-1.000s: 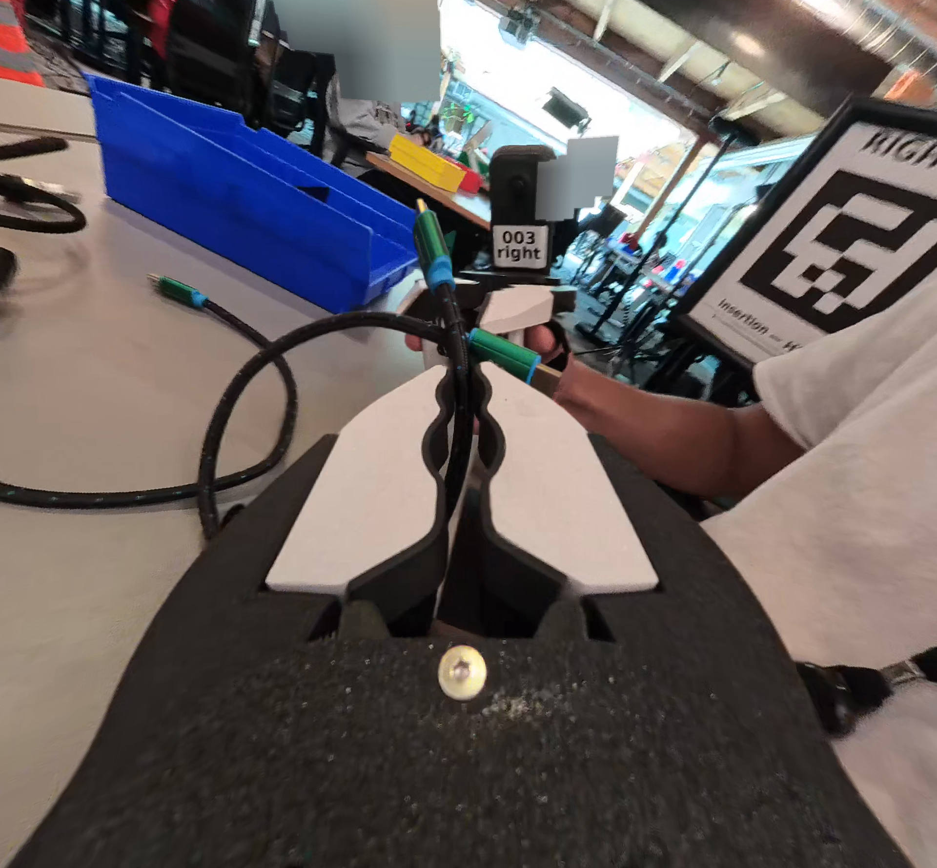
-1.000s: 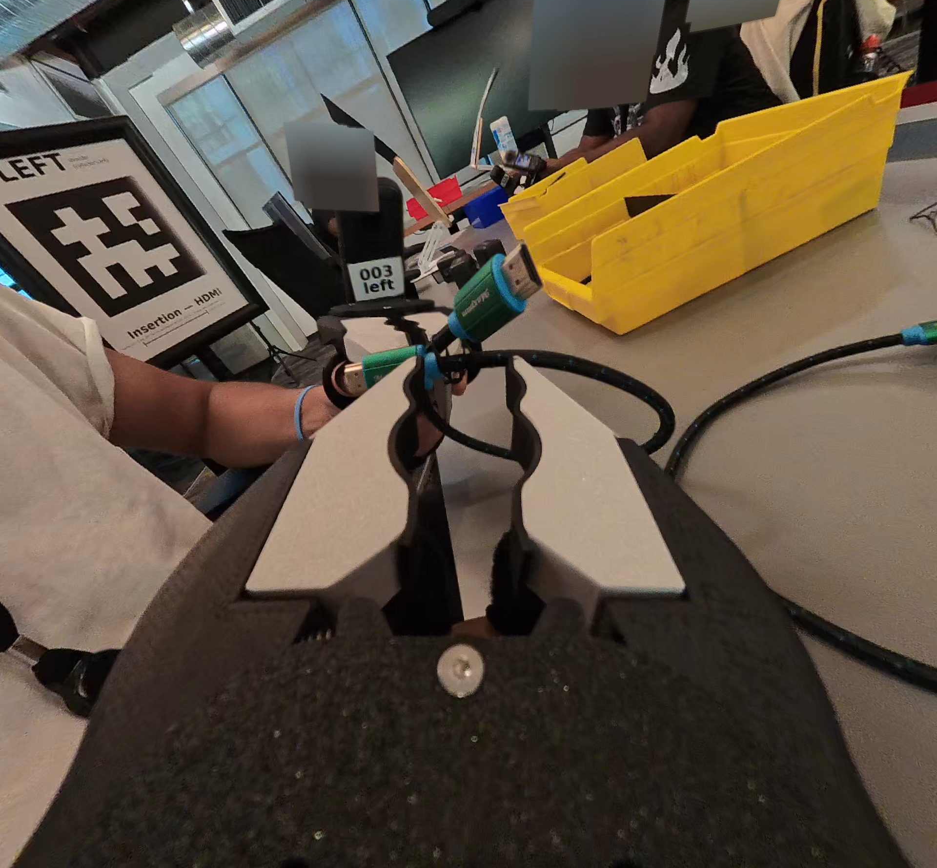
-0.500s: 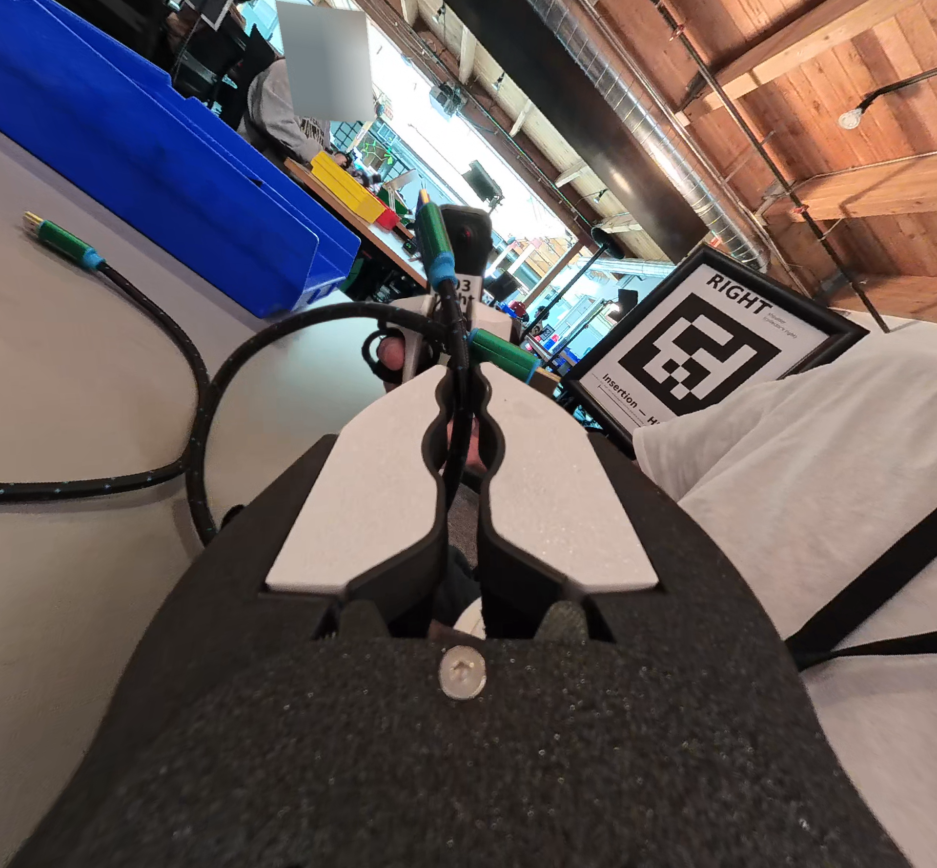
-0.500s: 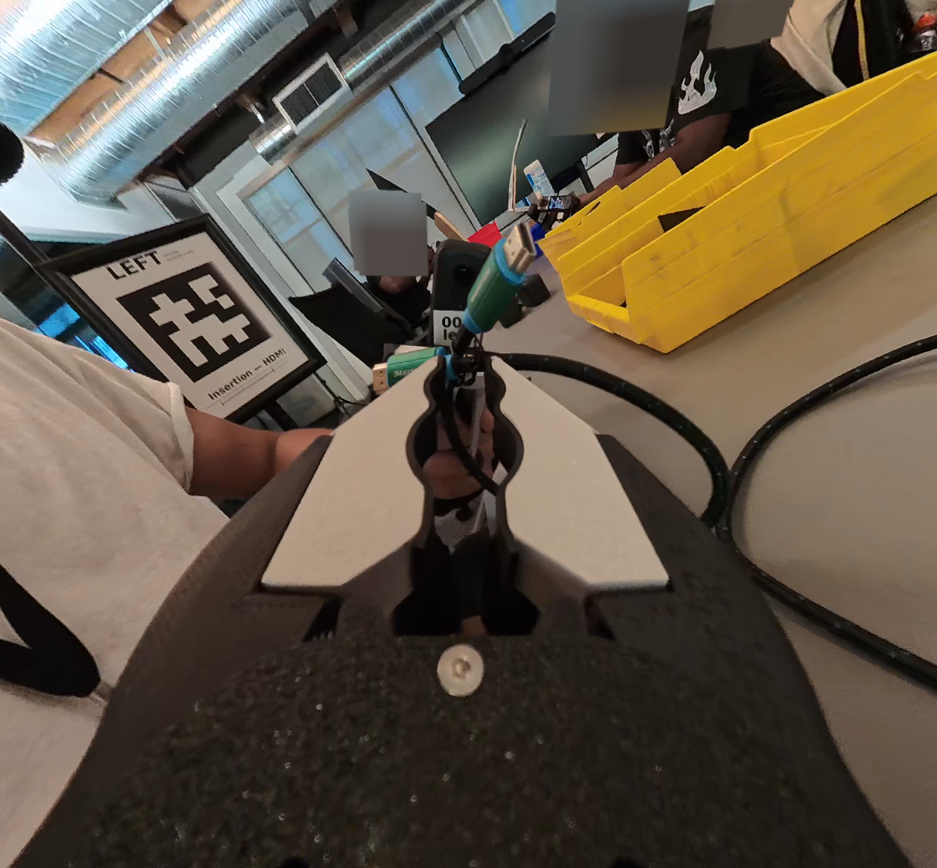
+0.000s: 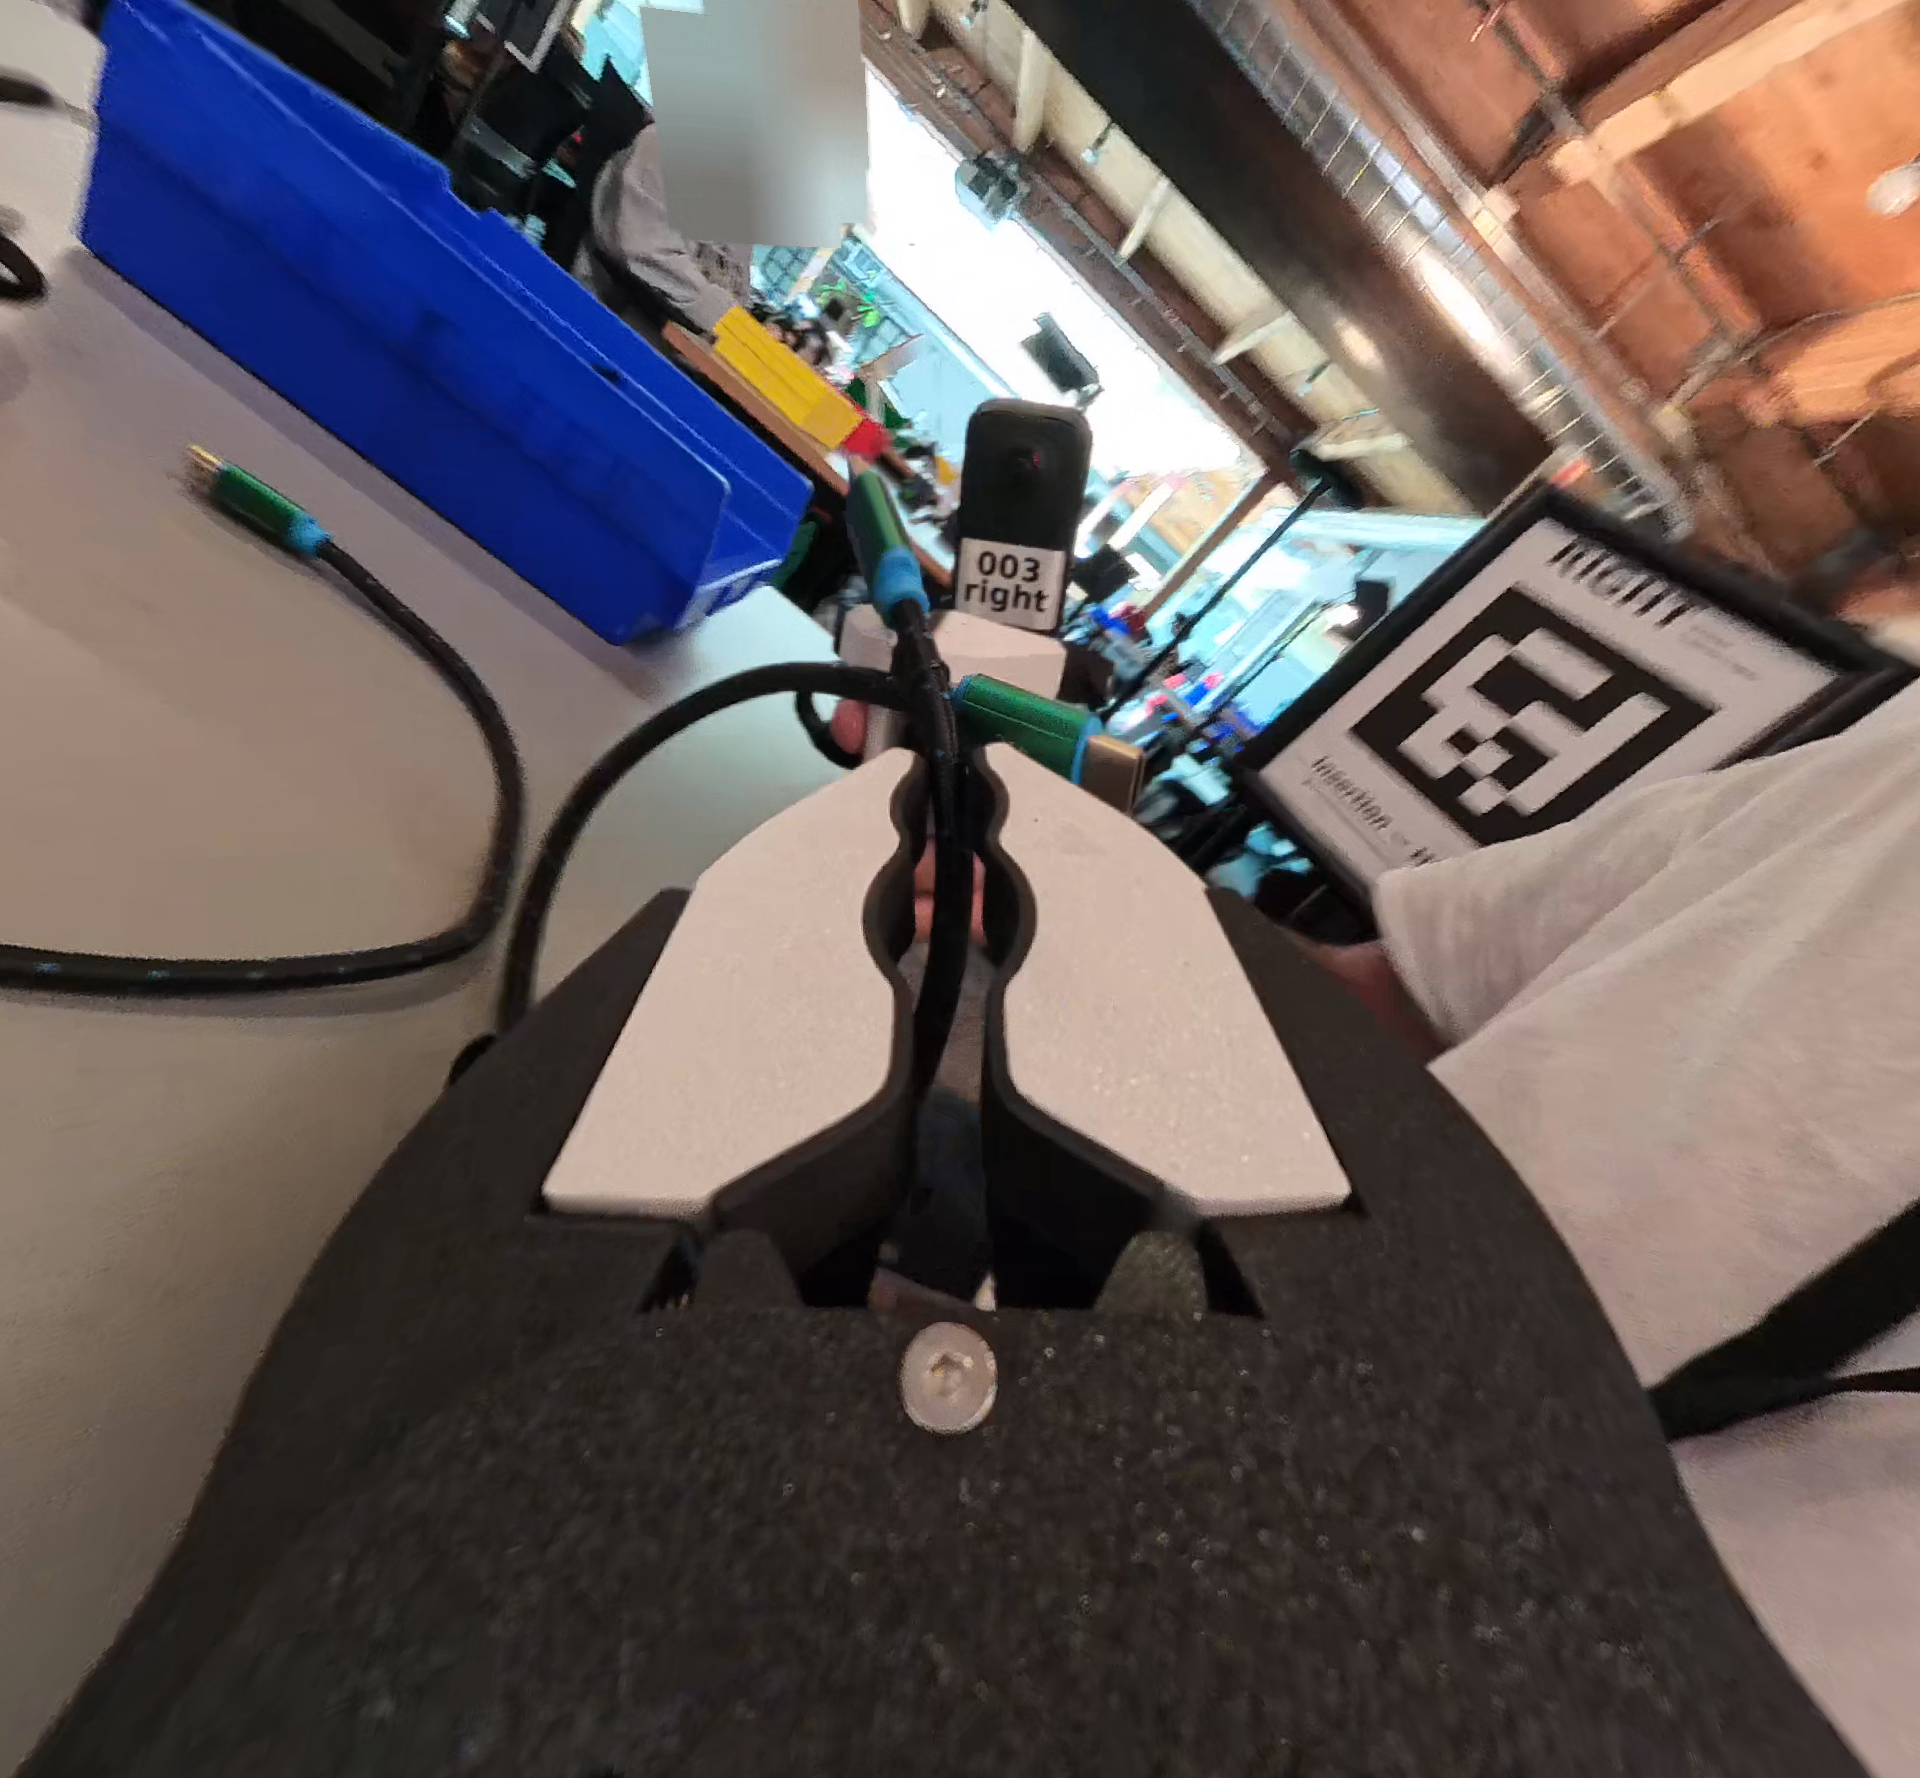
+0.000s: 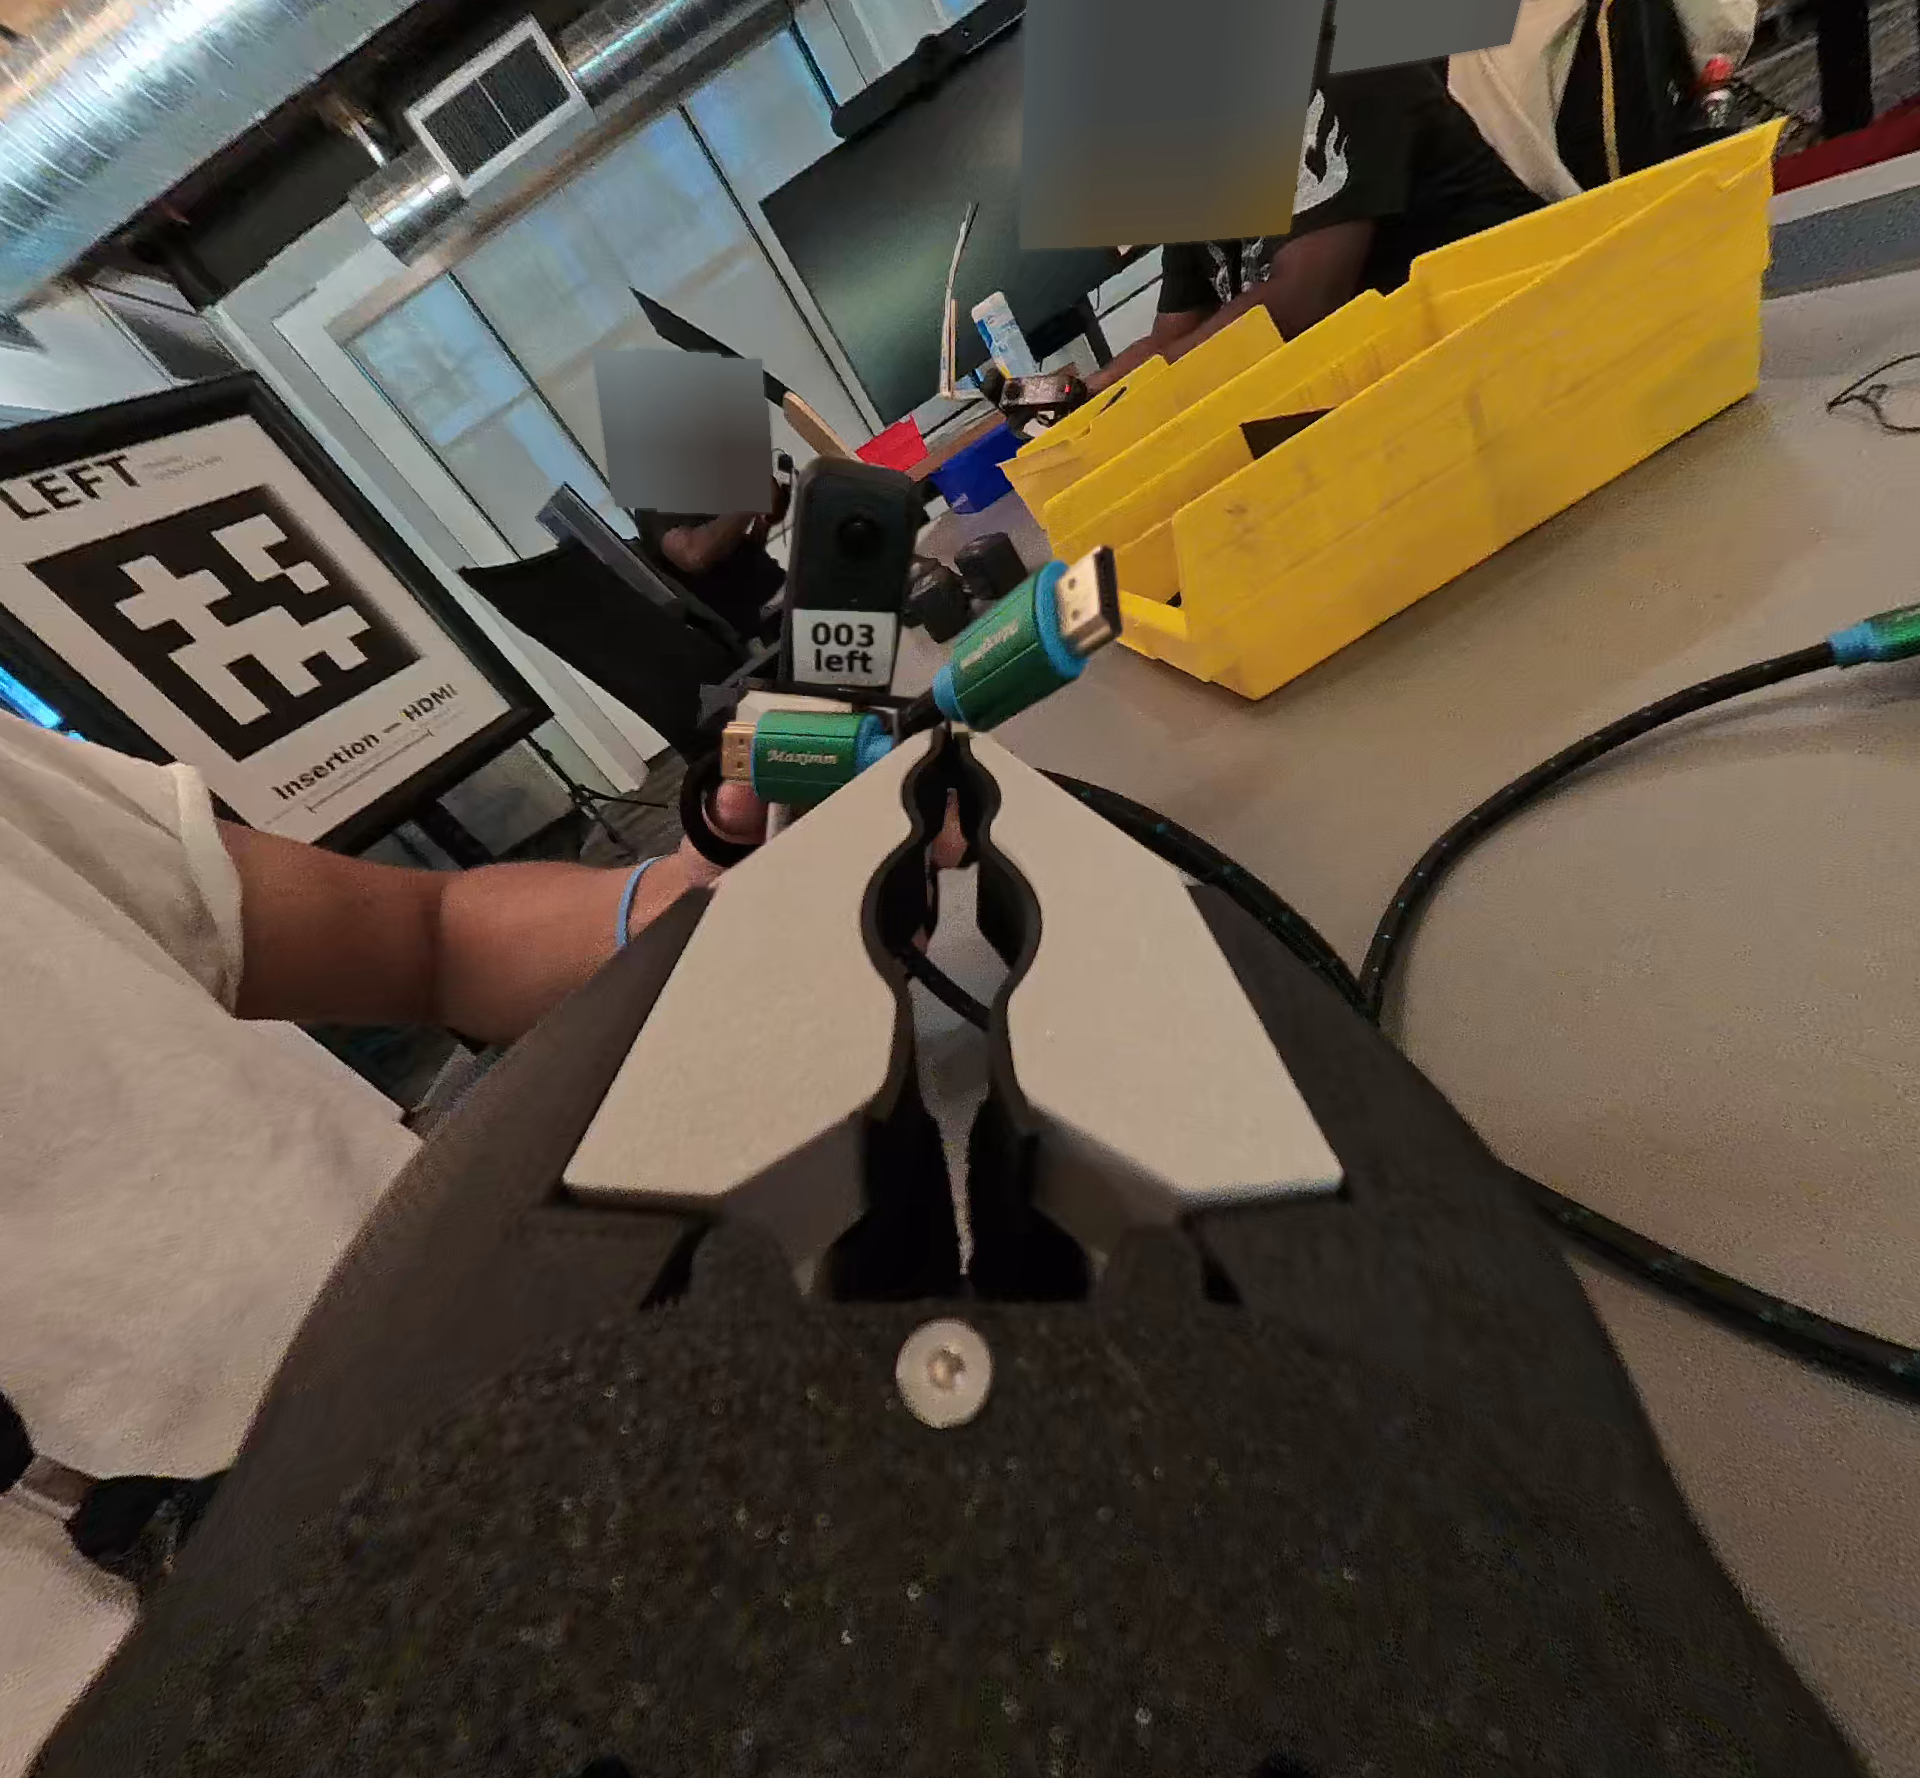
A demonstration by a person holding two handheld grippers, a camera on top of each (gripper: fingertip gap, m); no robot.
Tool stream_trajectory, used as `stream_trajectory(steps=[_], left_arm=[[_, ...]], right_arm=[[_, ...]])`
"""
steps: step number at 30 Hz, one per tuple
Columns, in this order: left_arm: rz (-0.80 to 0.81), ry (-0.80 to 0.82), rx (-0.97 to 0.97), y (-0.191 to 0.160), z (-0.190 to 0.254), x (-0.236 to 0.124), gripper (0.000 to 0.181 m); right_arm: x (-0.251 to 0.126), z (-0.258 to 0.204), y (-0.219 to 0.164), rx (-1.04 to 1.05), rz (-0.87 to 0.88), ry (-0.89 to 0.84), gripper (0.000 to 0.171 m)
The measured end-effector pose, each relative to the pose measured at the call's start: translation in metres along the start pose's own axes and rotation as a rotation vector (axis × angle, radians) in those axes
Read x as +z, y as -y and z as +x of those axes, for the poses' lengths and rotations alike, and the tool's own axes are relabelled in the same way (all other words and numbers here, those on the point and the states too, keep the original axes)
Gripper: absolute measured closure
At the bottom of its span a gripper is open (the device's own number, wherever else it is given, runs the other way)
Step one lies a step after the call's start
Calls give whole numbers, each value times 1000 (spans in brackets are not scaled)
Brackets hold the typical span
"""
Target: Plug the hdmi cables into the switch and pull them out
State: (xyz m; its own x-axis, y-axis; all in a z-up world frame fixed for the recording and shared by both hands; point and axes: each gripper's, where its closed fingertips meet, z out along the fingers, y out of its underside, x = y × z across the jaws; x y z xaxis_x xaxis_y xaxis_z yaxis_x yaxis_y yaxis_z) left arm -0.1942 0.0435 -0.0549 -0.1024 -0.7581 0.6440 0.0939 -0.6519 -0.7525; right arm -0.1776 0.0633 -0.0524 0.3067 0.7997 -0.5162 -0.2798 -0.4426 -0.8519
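Observation:
My left gripper (image 5: 940, 772) is shut on a black braided HDMI cable (image 5: 940, 897); its green plug (image 5: 878, 523) sticks up past the fingertips. My right gripper (image 6: 948, 741) is shut on another stretch of braided cable, with its green plug (image 6: 1023, 637) pointing up and to the right. The two grippers face each other tip to tip above the table. The left gripper's plug also shows in the right wrist view (image 6: 805, 754), and the right one's in the left wrist view (image 5: 1039, 720). A third green plug (image 5: 255, 507) lies on the table. No switch is in view.
A blue bin (image 5: 416, 346) stands on the grey table (image 5: 208, 793) beyond the loose plug. A yellow bin (image 6: 1455, 481) stands at the far right. Framed marker boards (image 5: 1538, 720) (image 6: 208, 627) stand by the table edge. The person's arm (image 6: 416, 939) and white shirt are close. People sit behind. The tips of both grippers are at nearly the same place.
Both views tipped upward, then came partly back down. The right jaws closed from a wider gap onto the cable. The left gripper stayed shut on its cable.

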Motion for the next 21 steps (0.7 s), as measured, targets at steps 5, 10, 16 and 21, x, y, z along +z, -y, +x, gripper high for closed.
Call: stream_trajectory(steps=[5,10,16,21], left_arm=[[-236,359,579,-13,-30,-13,136],[-212,454,778,-7,-20,-6,130],[-129,527,822,16,-13,-20,146],[-145,569,800,16,-16,-32,161]], right_arm=[[-9,17,8,42,28,-83,171],[9,26,12,3,-48,-168,171],[39,13,1,-162,-295,-218,171],[47,10,-2,-288,-426,-264,171]])
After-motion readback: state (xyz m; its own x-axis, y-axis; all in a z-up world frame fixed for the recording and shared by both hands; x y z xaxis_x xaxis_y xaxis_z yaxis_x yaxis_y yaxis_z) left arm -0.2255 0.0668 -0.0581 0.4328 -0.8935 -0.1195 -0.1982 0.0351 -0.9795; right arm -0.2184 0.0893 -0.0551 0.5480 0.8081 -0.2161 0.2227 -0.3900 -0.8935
